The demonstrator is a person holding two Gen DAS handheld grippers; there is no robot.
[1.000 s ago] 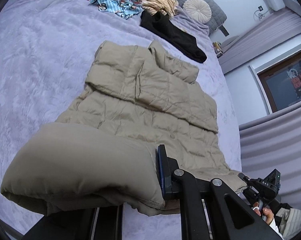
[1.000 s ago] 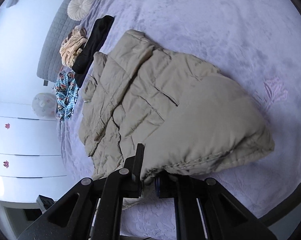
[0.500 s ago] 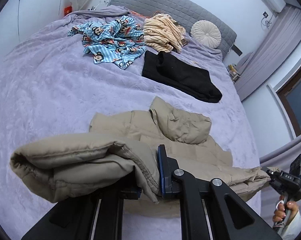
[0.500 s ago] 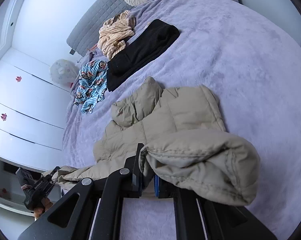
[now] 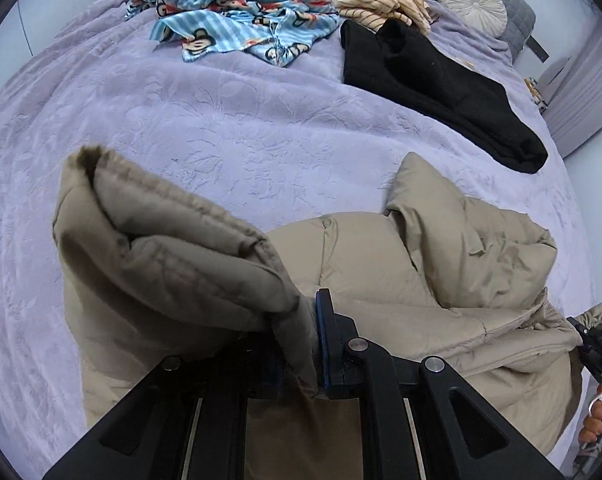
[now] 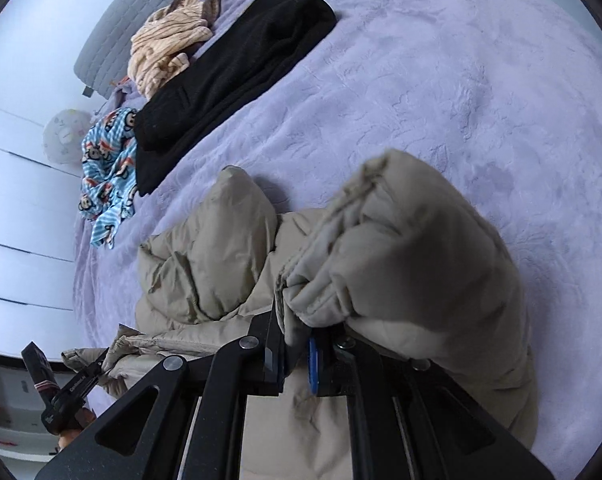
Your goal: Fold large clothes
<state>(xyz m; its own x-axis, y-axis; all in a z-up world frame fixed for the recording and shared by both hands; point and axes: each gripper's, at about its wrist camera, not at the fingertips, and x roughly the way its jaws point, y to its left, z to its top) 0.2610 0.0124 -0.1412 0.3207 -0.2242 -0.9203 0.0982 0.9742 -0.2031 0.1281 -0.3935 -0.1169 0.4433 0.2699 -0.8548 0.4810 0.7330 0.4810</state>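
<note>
Beige puffy jacket (image 5: 381, 280) lay at 6 o'clock on purple bedspread (image 5: 221, 128). Left gripper (image 5: 301, 354) clamped on hem corner; right gripper (image 6: 297, 354) clamped on other corner. Mid-fold, hem carried toward collar at 12. Next likely: lower hem squarely onto collar, then release.

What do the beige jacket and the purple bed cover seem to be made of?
Beige jacket: probably thin matte synthetic shell with soft padding, judging by its puffy quilted sections and fine wrinkles. Purple bed cover: likely plush fleece, fuzzy with an embossed pattern.
</note>
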